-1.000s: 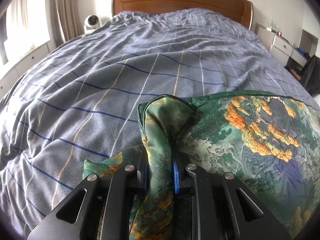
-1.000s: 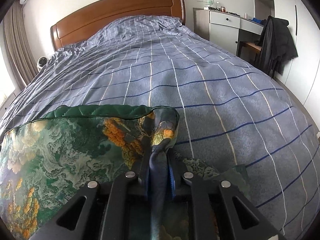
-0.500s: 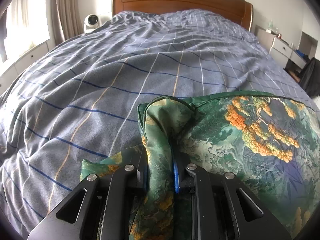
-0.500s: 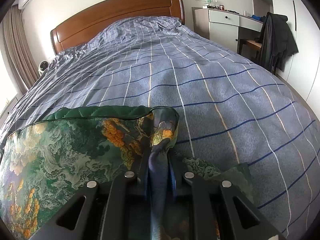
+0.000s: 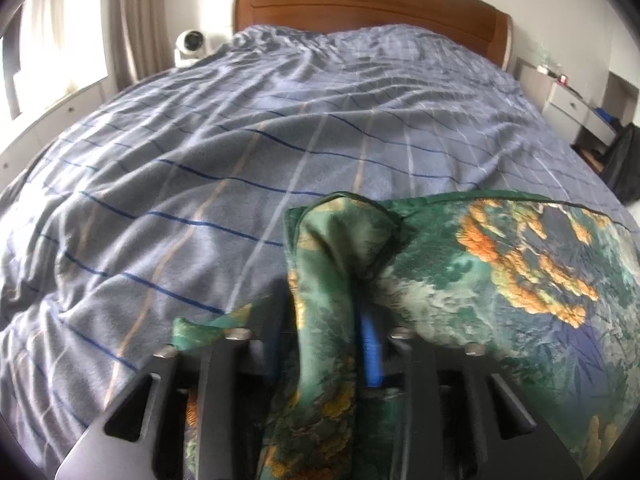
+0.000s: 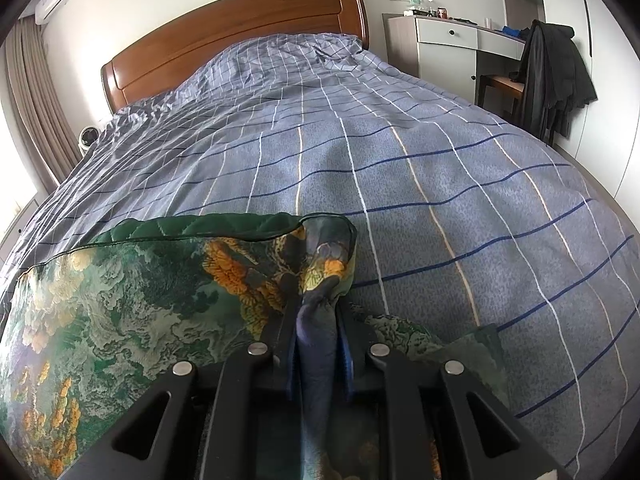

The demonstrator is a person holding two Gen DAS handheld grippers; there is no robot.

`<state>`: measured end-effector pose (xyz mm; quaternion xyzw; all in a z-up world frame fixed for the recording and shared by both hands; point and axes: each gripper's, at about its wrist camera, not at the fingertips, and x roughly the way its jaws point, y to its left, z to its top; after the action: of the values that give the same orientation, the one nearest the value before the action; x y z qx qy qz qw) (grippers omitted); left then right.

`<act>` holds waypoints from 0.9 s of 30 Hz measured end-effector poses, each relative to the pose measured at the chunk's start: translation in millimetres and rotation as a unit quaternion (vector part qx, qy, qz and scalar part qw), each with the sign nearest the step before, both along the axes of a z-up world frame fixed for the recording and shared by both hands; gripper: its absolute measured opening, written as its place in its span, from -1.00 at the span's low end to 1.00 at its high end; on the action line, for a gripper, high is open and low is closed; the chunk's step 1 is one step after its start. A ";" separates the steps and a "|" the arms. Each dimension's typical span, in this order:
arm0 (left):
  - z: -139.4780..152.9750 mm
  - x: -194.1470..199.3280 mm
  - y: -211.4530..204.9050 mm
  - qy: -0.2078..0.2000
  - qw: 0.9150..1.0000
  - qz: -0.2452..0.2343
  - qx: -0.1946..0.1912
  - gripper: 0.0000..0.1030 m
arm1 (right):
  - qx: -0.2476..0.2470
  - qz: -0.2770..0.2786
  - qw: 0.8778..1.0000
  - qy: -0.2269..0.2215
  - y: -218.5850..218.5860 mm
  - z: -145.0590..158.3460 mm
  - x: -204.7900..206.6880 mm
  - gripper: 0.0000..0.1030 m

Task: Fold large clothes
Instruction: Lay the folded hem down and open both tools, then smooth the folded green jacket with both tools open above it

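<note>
My left gripper [image 5: 326,320] is clamped tight on a bunched corner of the green printed garment [image 5: 500,272], the cloth pinched between its jaws and spilling back over them. My right gripper [image 6: 316,332] is closed the same way on the opposite corner of the garment [image 6: 132,308], so the fabric stretches between my two hands, held over the near part of the bed [image 6: 400,168] (its blue checked duvet is wrinkled toward the wooden headboard [image 6: 240,40]). A dark jacket [image 6: 552,76] hangs on a chair by the white dresser [image 6: 444,40].
</note>
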<state>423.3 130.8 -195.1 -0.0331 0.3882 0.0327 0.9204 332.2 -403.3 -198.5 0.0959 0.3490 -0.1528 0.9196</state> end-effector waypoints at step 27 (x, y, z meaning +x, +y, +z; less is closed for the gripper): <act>50.5 -190.6 -10.3 0.008 0.996 -0.076 -0.036 0.92 | 0.056 0.050 0.997 -0.034 2.9 96.3 -126.0 0.21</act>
<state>232.7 120.5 -144.6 -0.0360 0.3981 -0.0511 0.9152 206.2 -400.3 -102.2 0.1354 0.3302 -0.0838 0.9304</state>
